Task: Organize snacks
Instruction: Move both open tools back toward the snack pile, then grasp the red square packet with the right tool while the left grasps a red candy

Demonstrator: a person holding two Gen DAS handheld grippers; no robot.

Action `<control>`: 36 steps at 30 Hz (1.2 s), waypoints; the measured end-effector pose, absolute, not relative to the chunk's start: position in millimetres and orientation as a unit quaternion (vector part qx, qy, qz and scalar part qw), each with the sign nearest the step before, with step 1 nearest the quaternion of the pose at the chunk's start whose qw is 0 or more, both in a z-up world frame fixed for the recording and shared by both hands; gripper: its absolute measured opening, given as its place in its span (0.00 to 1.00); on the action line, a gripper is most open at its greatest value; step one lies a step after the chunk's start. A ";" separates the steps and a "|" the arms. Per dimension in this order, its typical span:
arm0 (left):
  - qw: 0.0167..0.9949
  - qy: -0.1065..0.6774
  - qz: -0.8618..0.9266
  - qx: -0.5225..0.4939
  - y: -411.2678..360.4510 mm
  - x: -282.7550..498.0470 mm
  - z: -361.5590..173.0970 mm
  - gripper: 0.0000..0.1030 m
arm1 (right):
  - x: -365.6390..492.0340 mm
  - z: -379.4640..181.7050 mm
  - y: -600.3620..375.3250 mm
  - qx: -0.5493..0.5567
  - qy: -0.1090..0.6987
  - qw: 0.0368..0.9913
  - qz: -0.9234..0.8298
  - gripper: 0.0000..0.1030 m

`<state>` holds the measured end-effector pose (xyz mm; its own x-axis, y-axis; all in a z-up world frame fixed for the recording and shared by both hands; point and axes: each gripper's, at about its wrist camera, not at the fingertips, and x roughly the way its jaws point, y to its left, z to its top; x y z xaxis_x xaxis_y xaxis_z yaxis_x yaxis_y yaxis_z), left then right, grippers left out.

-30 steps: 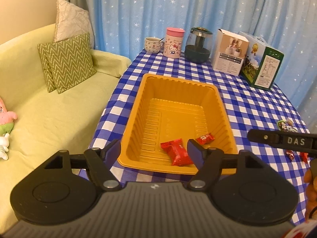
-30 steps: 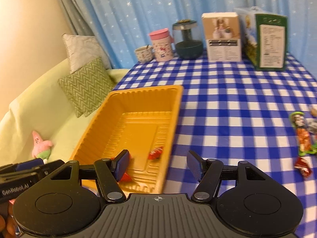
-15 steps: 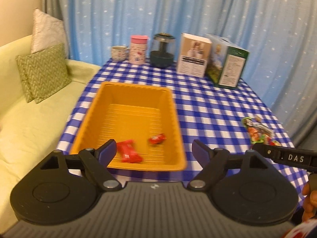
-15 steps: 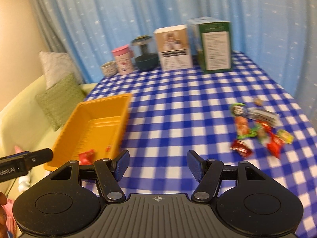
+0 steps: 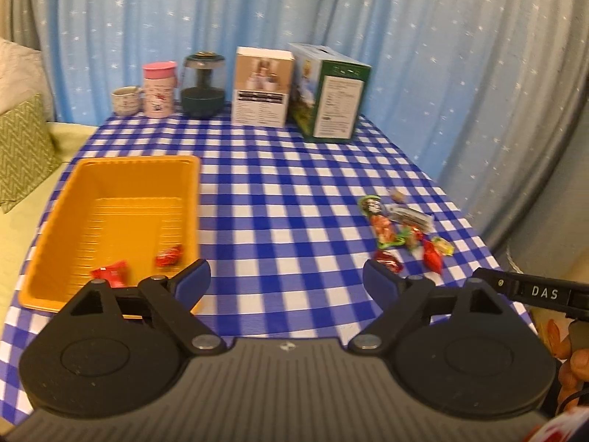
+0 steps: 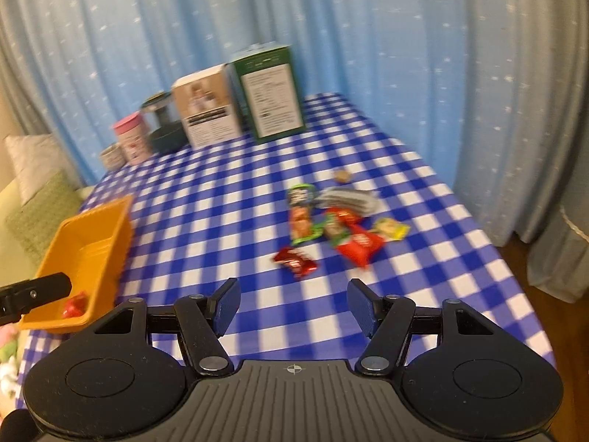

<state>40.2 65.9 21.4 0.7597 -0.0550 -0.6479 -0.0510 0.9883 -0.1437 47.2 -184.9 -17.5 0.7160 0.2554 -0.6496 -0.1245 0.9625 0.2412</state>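
Note:
An orange tray (image 5: 121, 169) (image 6: 88, 243) sits on the left of the checked table and holds two red-wrapped snacks (image 5: 169, 256). A pile of loose snacks (image 5: 401, 232) (image 6: 331, 221) lies on the right side, with a red-wrapped one (image 6: 294, 259) nearest me. My left gripper (image 5: 287, 280) hovers over the table's near edge between tray and pile, its jaws opening with nothing between them. My right gripper (image 6: 292, 304) stands open and empty, just short of the red-wrapped snack.
At the back edge stand a small cup (image 5: 127, 100), a pink tumbler (image 5: 159, 89), a dark glass jar (image 5: 203, 84), a white box (image 5: 263, 86) and a green box (image 5: 331, 94). A sofa with a green cushion (image 5: 20, 147) lies left; blue curtains hang behind.
Both grippers have swung right, away from the tray toward the snack pile. The left jaws have spread wider. The two red snacks stay in the tray.

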 end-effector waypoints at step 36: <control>0.915 0.400 -0.014 -0.057 7.5 137.6 -60.5 0.87 | 156.2 -95.6 -232.9 0.149 0.385 0.908 0.063 0.62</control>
<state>137.6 7.5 -60.5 0.6802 -0.0715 -0.7295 -0.0196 0.9931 -0.1155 156.2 -232.9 -95.6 0.6948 0.2298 -0.6815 -0.0005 0.9477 0.3191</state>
